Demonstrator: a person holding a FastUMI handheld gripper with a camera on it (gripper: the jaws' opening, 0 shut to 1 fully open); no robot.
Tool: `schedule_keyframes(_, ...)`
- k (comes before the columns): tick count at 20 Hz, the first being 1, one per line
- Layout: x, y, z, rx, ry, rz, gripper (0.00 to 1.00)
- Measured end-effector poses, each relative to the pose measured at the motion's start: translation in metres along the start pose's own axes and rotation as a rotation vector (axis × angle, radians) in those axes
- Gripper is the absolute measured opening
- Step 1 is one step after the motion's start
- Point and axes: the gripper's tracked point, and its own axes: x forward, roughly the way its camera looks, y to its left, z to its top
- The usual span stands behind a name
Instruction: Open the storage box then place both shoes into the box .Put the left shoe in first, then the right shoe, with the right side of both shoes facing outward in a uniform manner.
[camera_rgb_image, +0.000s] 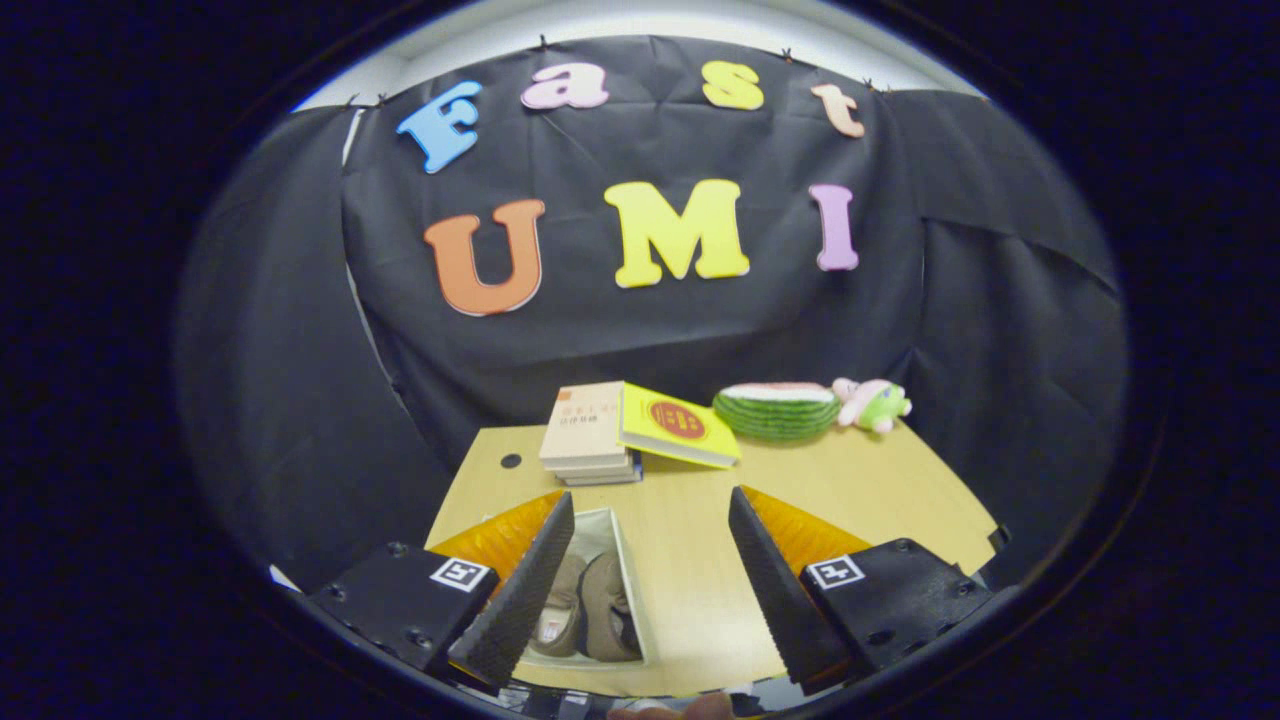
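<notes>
Gripper view looks down over a wooden table (860, 490) with the tongs (650, 590) spread wide and holding nothing, bare tabletop between the fingers. Beyond them, at the far edge, lie a stack of books (590, 435) with a yellow book (680, 425) leaning on it, a watermelon-slice toy (778, 408) and a small pink-and-green plush (872, 403). Just beside the left finger, partly hidden behind it, sits the white box (625, 560), open on top, with both brown shoes (590, 610) already lying side by side inside, so the task looks close to done; which side of each faces out I cannot tell from here. The box looks like thin card: light, fairly stiff, easy to dent, best taken by a wall or rim. The shoes look soft and light, likely fabric or suede, not slippery, and should yield under the pads; the heel collar or the side wall near the opening seems the surest hold. Each gripper housing carries a square black-and-white marker. The top book's cover has printing and the yellow one a round red emblem, both too small to read.
</notes>
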Motion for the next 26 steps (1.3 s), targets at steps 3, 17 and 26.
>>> schedule_keyframes(3,-0.027,0.003,0.013,0.004,-0.087,0.014,0.99)
schedule_keyframes(17,-0.092,-0.025,-0.001,0.052,-0.279,0.014,1.00)
schedule_keyframes(26,-0.120,-0.076,-0.025,0.029,-0.292,-0.071,1.00)
